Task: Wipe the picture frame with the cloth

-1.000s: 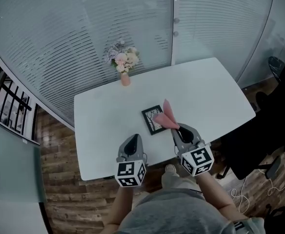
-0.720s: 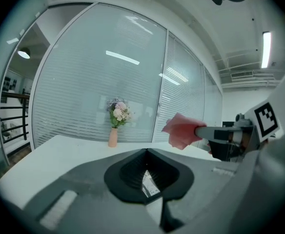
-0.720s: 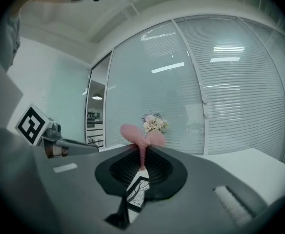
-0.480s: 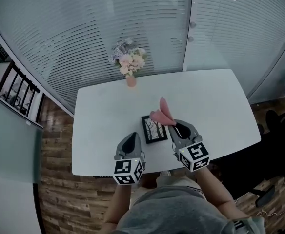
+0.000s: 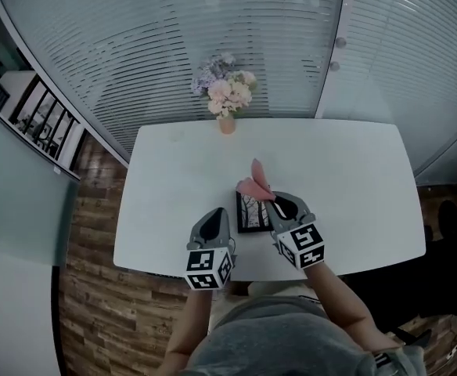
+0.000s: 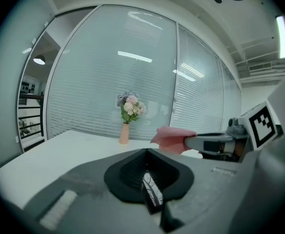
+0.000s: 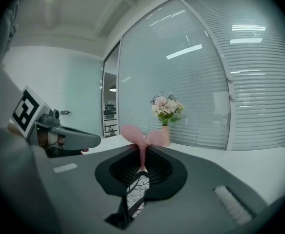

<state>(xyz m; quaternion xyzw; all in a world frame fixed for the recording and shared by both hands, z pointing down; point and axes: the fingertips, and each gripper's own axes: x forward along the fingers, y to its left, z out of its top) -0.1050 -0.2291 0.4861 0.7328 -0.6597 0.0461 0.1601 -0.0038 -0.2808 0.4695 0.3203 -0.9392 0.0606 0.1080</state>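
Picture frame, black border around a pale branch print, lies flat near the front edge of the white surface. The pink cloth stands bunched over its far right corner, pinched in the clenched right claw that reaches in from the front. Left claw is closed on nothing, just left of the frame by the front edge; flower vase stands well apart at the far edge, with white surface spreading to both sides.

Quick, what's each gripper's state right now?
Left gripper: shut, holding nothing.
Right gripper: shut on the cloth.
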